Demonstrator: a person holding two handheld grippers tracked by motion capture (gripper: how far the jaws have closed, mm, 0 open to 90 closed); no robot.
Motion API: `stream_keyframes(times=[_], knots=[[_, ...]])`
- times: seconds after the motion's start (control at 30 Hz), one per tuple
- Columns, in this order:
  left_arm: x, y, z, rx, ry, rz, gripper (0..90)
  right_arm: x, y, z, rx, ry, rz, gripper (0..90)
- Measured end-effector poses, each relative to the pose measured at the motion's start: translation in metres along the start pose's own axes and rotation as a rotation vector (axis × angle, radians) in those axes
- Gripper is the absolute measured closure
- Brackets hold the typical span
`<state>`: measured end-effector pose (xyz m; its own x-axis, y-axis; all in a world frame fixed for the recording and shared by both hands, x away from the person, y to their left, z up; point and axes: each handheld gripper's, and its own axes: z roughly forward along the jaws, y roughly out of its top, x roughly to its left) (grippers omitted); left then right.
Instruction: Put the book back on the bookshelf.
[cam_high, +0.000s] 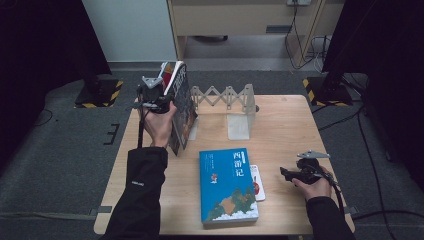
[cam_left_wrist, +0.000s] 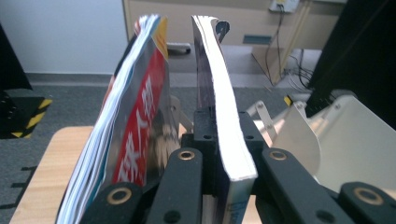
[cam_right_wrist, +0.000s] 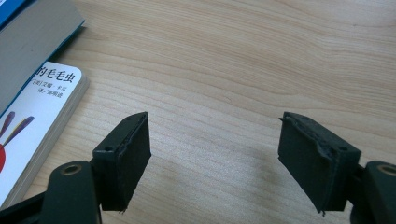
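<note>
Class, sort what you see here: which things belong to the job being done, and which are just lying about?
In the job:
- left claw, shut on an upright book
- red-lettered magazine beside it
- folding book rack

Lying about:
- blue book flat on the table
- small white book under it
- right claw, open, idle

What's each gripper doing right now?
Left gripper: shut on the thin white-paged book, held upright.
Right gripper: open, holding nothing, above the wooden table.
</note>
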<state>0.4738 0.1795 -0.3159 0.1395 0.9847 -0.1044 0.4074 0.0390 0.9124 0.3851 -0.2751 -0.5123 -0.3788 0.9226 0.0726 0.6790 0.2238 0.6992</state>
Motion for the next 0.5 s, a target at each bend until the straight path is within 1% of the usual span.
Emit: stream_keyframes(times=[0.07,0.1,0.2,0.27,0.37,0.5], knots=[[-0.001,-0.001,0.004,-0.002,0.020,0.010,82.0,0.000,0.000,0.000,0.002,-0.002,-0.001,25.4],[-0.001,-0.001,0.007,0.001,0.037,0.017,82.0,0.000,0.000,0.000,0.004,0.000,0.000,25.5],[0.000,-0.004,0.012,0.002,0.063,0.019,82.1,0.001,0.000,0.000,0.007,0.003,-0.004,25.6],[0.000,-0.007,0.013,-0.006,0.078,0.034,82.0,0.000,0.000,0.000,0.008,0.006,-0.010,25.7],[-0.002,-0.010,0.014,-0.010,0.087,0.044,82.0,0.000,0.000,0.000,0.009,0.004,-0.009,25.7],[-0.003,-0.014,0.016,-0.022,0.079,0.039,82.0,0.000,0.000,0.000,0.005,0.002,-0.011,25.8]])
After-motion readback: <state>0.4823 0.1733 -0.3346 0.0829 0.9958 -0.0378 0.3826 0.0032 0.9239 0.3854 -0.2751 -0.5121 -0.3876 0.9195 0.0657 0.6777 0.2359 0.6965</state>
